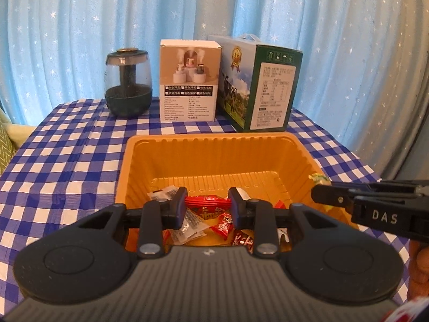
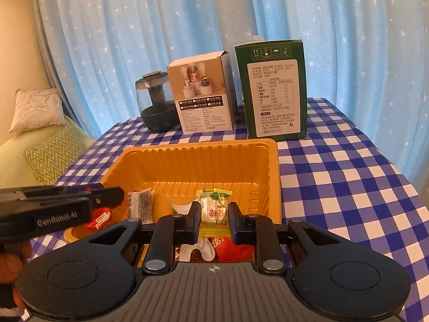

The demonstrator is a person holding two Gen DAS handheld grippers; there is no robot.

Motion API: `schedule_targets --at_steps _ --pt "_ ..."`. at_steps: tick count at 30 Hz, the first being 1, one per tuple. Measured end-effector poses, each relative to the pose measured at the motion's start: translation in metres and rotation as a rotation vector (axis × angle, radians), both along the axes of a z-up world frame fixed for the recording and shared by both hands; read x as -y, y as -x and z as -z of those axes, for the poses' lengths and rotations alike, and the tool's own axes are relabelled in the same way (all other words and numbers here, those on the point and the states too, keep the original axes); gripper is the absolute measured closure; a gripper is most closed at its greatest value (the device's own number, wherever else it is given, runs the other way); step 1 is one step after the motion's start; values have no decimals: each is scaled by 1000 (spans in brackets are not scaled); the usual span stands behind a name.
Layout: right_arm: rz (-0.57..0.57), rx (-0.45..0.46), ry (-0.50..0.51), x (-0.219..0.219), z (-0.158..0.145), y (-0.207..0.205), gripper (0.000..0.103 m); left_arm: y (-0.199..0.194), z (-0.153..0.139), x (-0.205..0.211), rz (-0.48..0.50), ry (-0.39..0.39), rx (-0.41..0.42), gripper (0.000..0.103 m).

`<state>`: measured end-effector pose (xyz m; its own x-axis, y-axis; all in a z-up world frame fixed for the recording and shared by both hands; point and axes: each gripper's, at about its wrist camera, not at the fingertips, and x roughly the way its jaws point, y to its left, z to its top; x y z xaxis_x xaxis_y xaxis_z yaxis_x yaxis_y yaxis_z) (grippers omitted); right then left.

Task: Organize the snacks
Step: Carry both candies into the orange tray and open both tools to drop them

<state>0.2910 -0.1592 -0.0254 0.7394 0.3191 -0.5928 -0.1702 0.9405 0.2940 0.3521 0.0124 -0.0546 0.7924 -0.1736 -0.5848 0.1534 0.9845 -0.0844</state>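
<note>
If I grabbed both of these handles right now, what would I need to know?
Left gripper: fingers shut on a red snack packet, over the orange tray.
Right gripper: fingers shut on a yellow-green snack packet, over the same tray.
Done: several wrapped snacks lie in the tray.
Left: both held packets are not yet released. No loose snacks show on the checked tablecloth.

Left tool [image 1: 207, 202] grips a red snack packet [image 1: 207, 202] above the orange tray [image 1: 214, 141].
</note>
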Motion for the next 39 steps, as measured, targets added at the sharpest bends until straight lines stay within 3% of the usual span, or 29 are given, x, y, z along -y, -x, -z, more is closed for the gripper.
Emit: schedule_targets --at_steps 2,3,4,5,12,16,39 --pt "-2 0 2 -2 1 -2 81 -1 1 2 5 -4 -8 74" --pt "-3 -2 3 -2 1 -3 81 -1 2 2 4 -8 -7 68" --pt "-3 -5 3 -2 3 -3 81 -1 3 1 -2 -14 -4 56" --pt "-2 -8 3 -2 3 -4 81 0 3 0 -5 -14 -3 54" --pt "12 -15 -12 1 4 -6 81 3 1 -13 -38 -9 6 53" --pt "20 -14 -22 2 3 -6 81 5 0 -18 -67 -16 23 40" --pt "49 11 -87 5 6 -21 80 6 2 -21 -81 -43 35 28"
